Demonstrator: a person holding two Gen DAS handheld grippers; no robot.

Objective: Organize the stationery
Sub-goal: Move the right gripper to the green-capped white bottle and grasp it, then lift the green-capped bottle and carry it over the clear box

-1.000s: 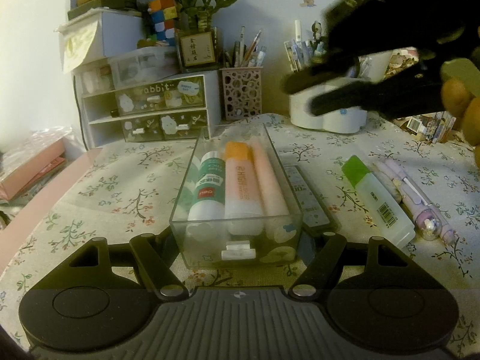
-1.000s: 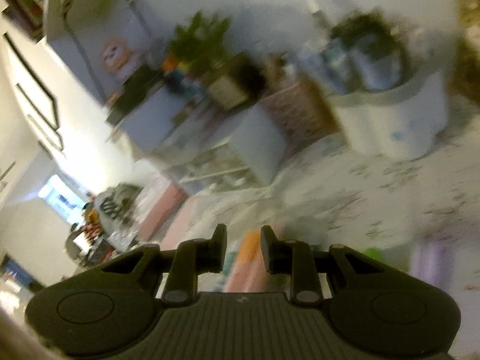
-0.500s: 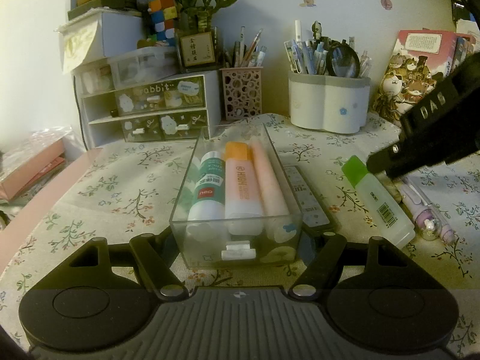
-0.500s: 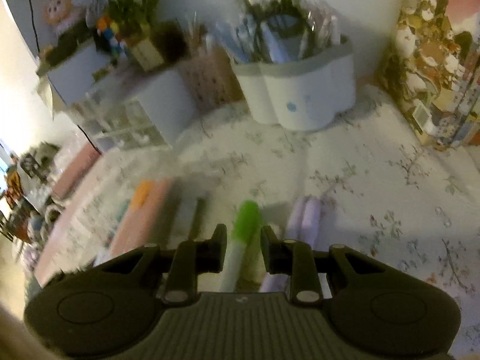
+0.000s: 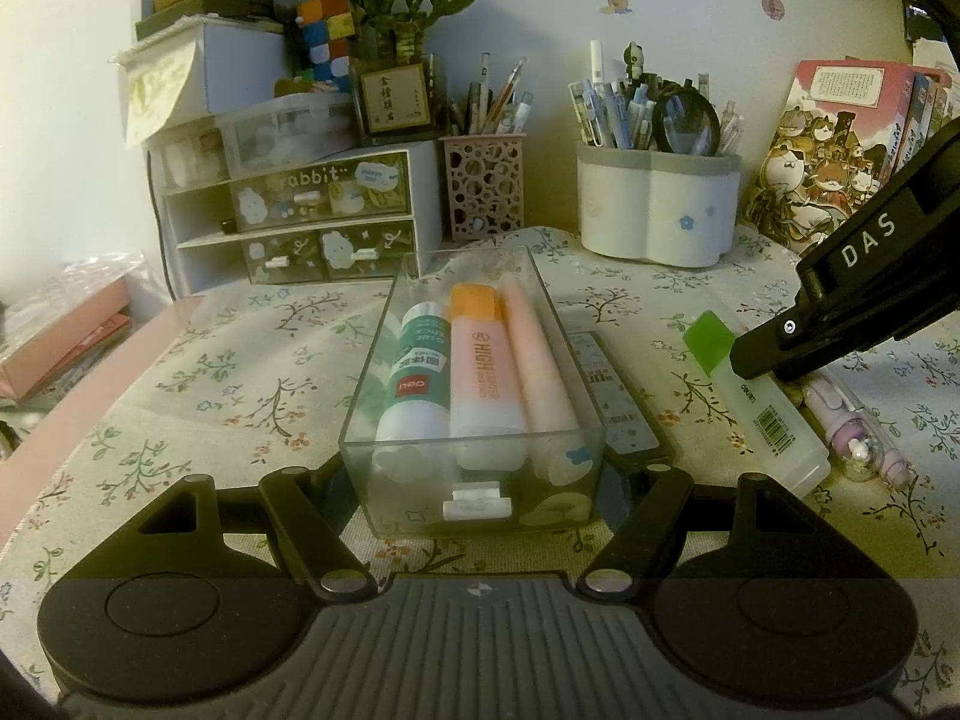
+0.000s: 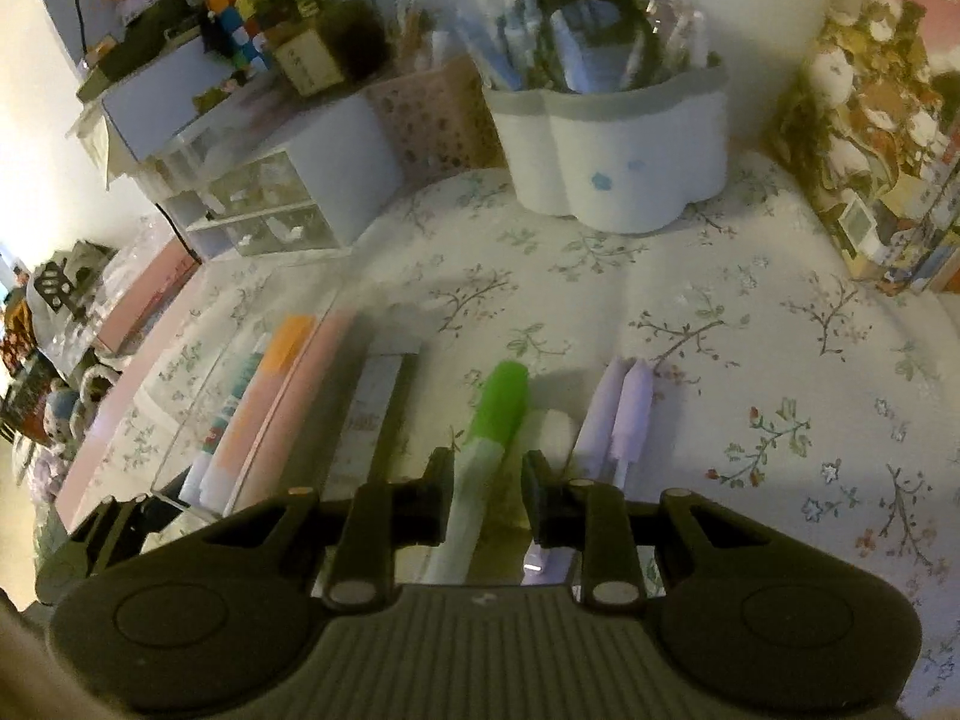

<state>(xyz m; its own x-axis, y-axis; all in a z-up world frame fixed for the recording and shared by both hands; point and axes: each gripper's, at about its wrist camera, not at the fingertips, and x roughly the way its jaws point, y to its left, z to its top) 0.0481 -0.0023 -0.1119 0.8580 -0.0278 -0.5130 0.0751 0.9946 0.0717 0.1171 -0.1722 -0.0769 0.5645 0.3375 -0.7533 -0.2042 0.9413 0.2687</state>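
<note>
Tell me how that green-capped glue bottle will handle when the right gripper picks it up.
The green-capped glue bottle looks like smooth translucent plastic, so probably stiff, light and somewhat slippery. It lies flat between the right gripper's open fingers; its flattish body probably won't roll.

The left tongs stood spread wide around the near end of a clear box holding a glue stick and a highlighter. To its right on the desk lay a green-capped bottle, the right tongs over it.
</note>
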